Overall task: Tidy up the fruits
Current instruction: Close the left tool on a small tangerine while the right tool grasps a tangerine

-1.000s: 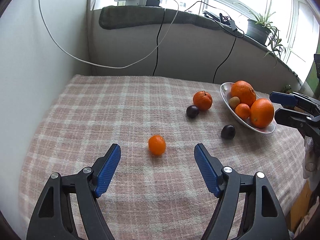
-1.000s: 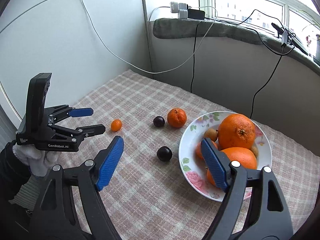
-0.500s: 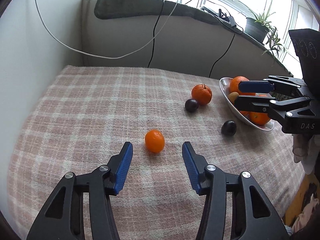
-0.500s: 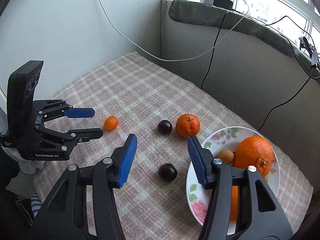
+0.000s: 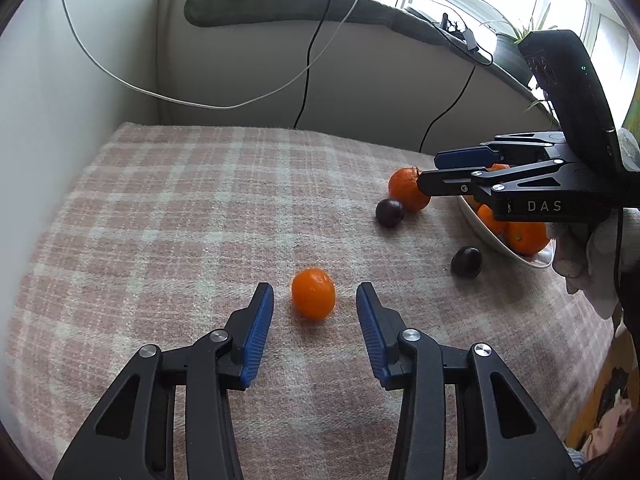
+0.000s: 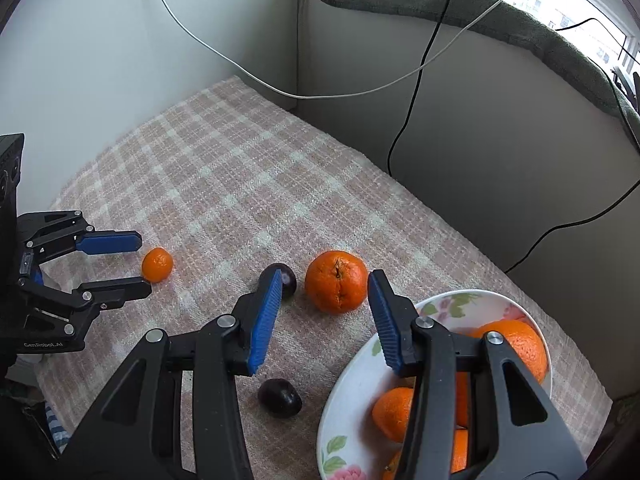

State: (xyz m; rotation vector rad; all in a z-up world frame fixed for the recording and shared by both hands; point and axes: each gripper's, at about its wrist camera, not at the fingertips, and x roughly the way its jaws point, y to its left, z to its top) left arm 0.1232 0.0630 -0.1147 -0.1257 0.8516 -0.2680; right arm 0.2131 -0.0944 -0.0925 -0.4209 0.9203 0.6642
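Left gripper (image 5: 315,300): jaws partly spread and just narrowed. The small mandarin (image 5: 313,298) lies on the cloth (image 5: 192,216) at the lower centre of the left-wrist frame, in line with the gap just past the blue pads (image 5: 258,330). The pads do not touch it; nothing is pinched.

Right gripper (image 6: 322,285): jaws partly spread and just narrowed. The orange (image 6: 336,281) sits on the cloth at the centre of the right-wrist frame, framed between the two pad tips. Clear gaps show on both sides; nothing is held. In the left-wrist frame this gripper enters from the right edge, with its tips over the orange.

One plum (image 6: 285,279) lies just beside the orange on its left, partly hidden by the left pad. A second plum (image 6: 279,397) lies in the lower centre, near the bowl (image 6: 472,304).

The flowered bowl fills the lower right of the right-wrist frame and holds several oranges, partly hidden by the right finger.

Cables (image 6: 416,92) hang along the wall in the upper part of both frames. A gloved hand (image 5: 600,256) shows at the right edge of the left-wrist frame.
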